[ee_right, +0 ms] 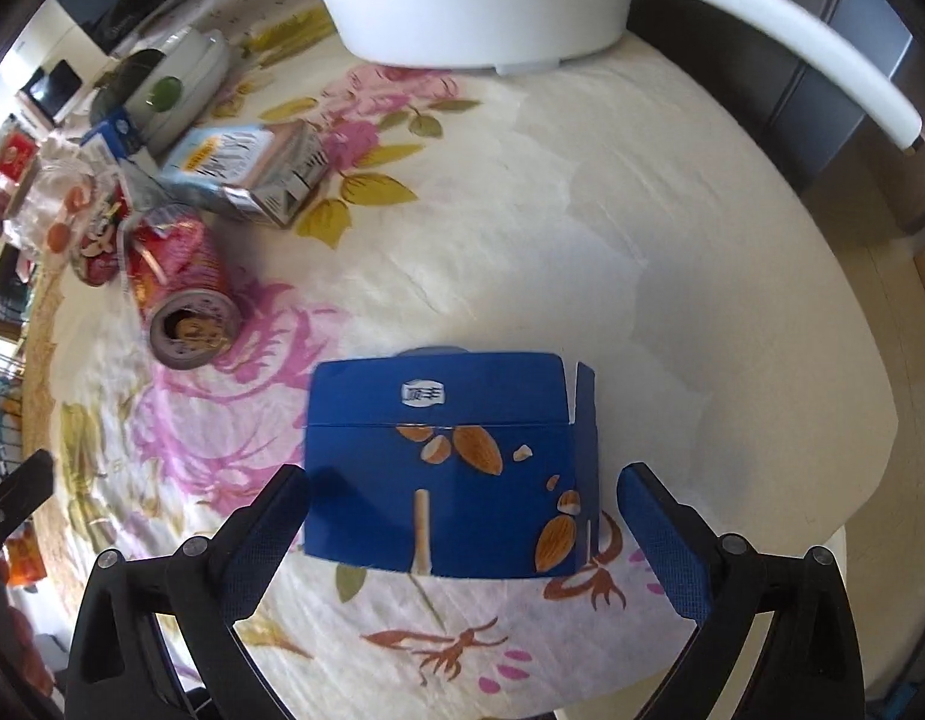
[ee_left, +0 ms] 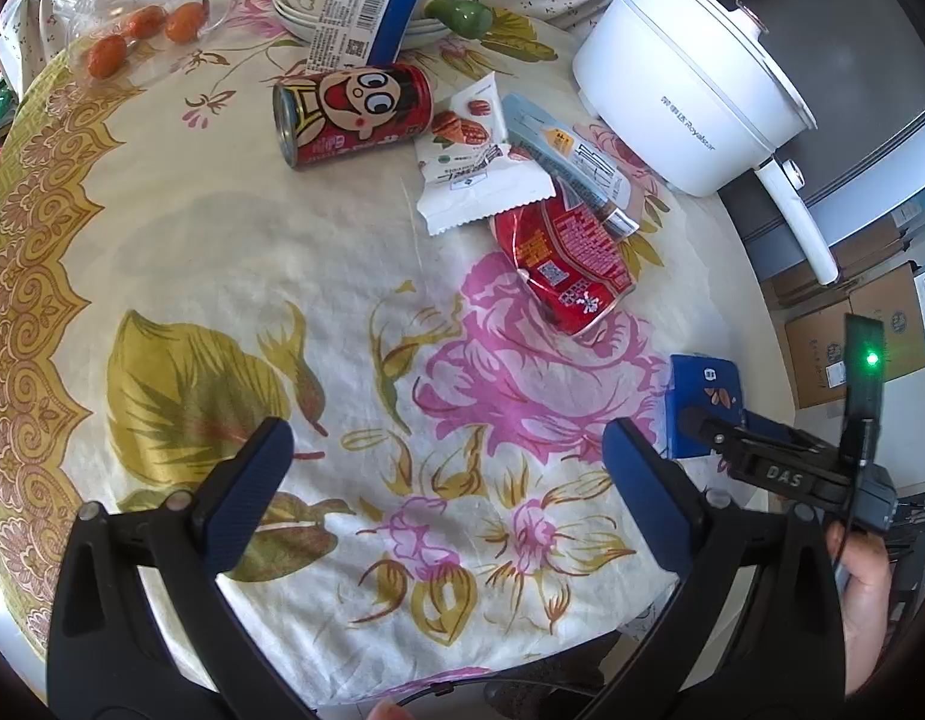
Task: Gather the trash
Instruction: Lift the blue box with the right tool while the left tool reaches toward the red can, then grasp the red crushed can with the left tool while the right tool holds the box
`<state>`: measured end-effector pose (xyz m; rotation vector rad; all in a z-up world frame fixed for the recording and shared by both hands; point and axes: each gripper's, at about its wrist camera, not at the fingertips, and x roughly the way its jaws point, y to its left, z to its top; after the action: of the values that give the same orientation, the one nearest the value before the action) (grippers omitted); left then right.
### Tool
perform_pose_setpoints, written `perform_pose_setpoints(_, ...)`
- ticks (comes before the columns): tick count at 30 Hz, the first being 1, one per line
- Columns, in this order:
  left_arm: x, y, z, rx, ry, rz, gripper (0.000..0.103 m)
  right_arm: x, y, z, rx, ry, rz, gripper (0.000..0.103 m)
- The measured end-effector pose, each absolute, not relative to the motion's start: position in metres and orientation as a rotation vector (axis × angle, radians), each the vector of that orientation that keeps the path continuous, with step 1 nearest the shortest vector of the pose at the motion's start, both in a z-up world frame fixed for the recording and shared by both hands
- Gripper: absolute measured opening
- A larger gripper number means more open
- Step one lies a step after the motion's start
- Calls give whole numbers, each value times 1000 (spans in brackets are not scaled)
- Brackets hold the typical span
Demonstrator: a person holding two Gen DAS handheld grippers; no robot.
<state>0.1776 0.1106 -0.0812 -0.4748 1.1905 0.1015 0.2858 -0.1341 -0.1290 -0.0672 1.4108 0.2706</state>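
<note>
A blue almond box (ee_right: 450, 468) lies on the flowered tablecloth (ee_right: 582, 240) between the fingers of my right gripper (ee_right: 462, 489), which is open, its pads just off the box's sides. In the left wrist view the same box (ee_left: 705, 402) shows at the table's right edge. My left gripper (ee_left: 447, 450) hangs open above bare cloth with nothing in it. Farther back lie a red cartoon can (ee_left: 354, 114), a white snack wrapper (ee_left: 474, 174), a pale blue carton (ee_left: 564, 150) and a crushed red can (ee_left: 564, 258).
A white electric pot (ee_left: 690, 90) with a long handle stands at the back right. Stacked bowls (ee_left: 366, 0) with a second blue box (ee_left: 366, 18) leaning on them and a glass jar (ee_left: 138, 18) of orange fruit sit at the back. Cardboard boxes (ee_left: 852, 348) are on the floor past the table's right edge.
</note>
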Motion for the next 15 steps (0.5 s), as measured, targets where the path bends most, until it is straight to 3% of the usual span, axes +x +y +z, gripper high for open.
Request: perform_pose_setpoints(15,181,101,-79,-460,1187,69,102,276,-102,-140,-233,1364,232,103)
